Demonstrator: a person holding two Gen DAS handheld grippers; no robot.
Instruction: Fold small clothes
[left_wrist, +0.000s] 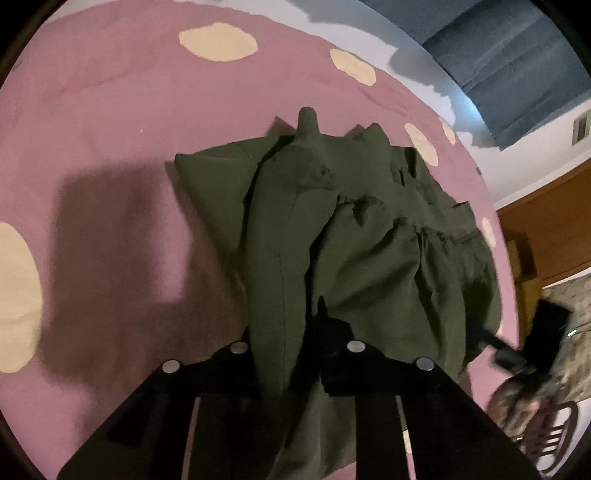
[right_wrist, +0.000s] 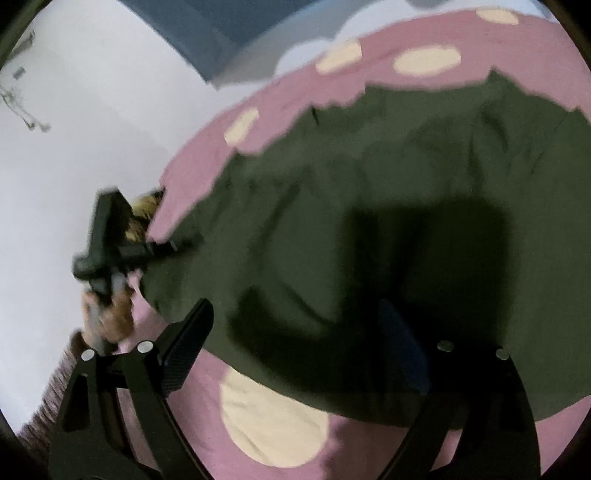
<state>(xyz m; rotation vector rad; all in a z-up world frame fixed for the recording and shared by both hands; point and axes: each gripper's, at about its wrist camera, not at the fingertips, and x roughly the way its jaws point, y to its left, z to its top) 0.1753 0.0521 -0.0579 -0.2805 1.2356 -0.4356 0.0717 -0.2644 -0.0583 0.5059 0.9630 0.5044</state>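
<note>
Left gripper (left_wrist: 295, 354): pinched on a ridge of the olive-green garment (left_wrist: 351, 229), likely to lift that edge for a fold.
Right gripper (right_wrist: 295, 350): spread wide, holding nothing, poised over the garment's near hem.
Garment: crumpled on the pink spotted blanket (left_wrist: 110, 110).

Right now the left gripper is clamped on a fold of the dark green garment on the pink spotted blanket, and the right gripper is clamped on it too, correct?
Not quite. The right gripper is open, its jaws spread wide over the dark green garment, as the right wrist view shows. The left gripper is indeed clamped on a fold, on the pink spotted blanket.
</note>
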